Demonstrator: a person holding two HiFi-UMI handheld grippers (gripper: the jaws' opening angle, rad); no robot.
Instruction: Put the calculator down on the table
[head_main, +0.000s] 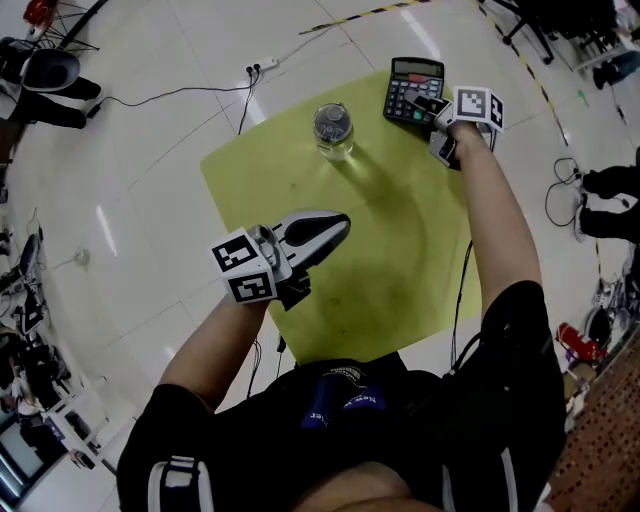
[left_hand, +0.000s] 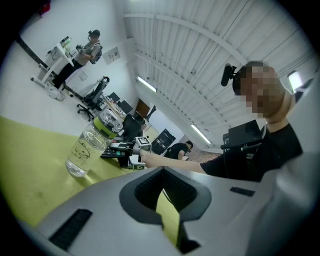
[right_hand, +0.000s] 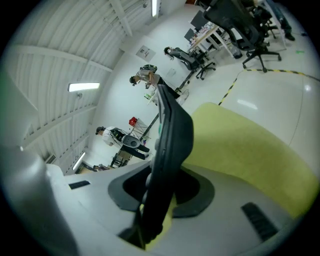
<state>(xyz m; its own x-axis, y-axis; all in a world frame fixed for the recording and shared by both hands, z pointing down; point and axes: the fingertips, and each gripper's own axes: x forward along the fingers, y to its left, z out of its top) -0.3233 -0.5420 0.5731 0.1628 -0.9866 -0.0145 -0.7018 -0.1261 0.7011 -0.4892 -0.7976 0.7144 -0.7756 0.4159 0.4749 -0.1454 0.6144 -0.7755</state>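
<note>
The calculator (head_main: 405, 88) is held clamped in the right gripper (head_main: 424, 107) over the table's (head_main: 400, 260) one o'clock corner; release is judged outstanding. The left gripper (head_main: 335, 228) is closed and empty.

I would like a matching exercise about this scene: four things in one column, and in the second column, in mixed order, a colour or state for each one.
Things:
1. calculator
2. bottle
3. left gripper
4. table

Colour or state:
A. yellow-green
B. jaws together, nothing between them
C. clamped in the right gripper
D. clear, standing upright

Pairs: 1-C, 2-D, 3-B, 4-A.
</note>
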